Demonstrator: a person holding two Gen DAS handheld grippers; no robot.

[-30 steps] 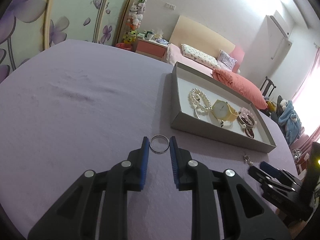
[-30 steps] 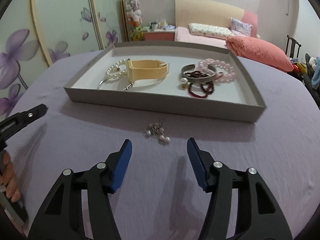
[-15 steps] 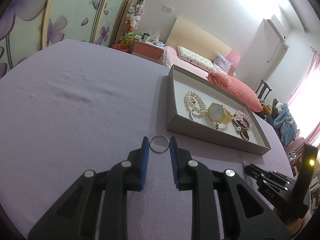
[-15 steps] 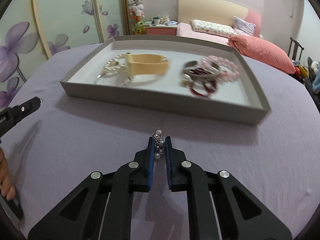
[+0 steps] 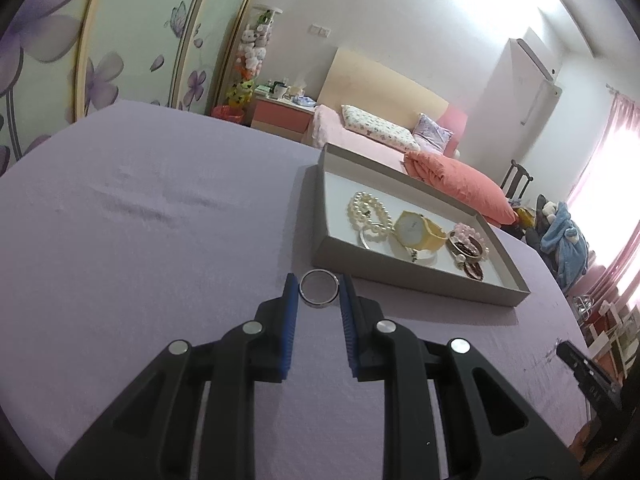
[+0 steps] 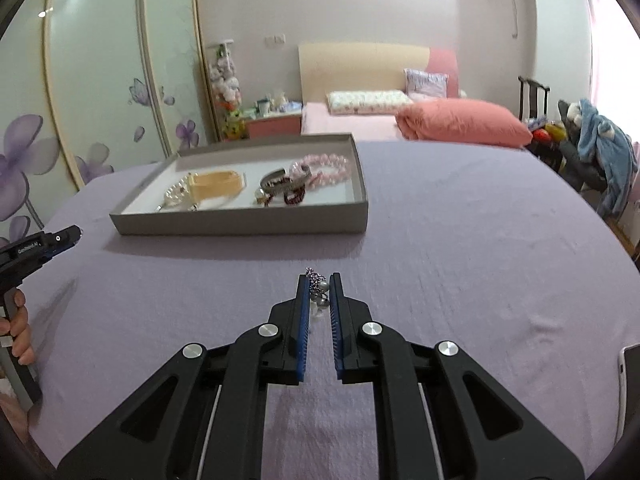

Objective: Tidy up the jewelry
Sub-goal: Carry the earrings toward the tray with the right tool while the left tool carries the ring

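My left gripper point(image 5: 319, 284) is shut on a silver ring point(image 5: 319, 288), held above the purple cloth just in front of the grey tray point(image 5: 400, 276). My right gripper point(image 6: 319, 285) is shut on a small cluster of pearl and crystal earrings point(image 6: 318, 288), lifted above the cloth, right of and nearer than the tray point(image 6: 240, 226). The tray holds a pearl bracelet point(image 5: 368, 212), a yellow watch point(image 5: 418, 230), a pink bead bracelet point(image 6: 324, 164) and dark red beads point(image 6: 294, 196).
The purple cloth-covered table point(image 6: 460, 240) spreads around the tray. The left gripper's tip point(image 6: 44, 242) shows at the right wrist view's left edge; the right gripper's tip point(image 5: 580, 364) shows low right in the left view. A bed with a coral pillow point(image 6: 460, 124) lies beyond.
My right gripper closed on the earrings a second ago and has since lifted them and swung right, away from the tray. My left gripper keeps the ring and has risen slightly.
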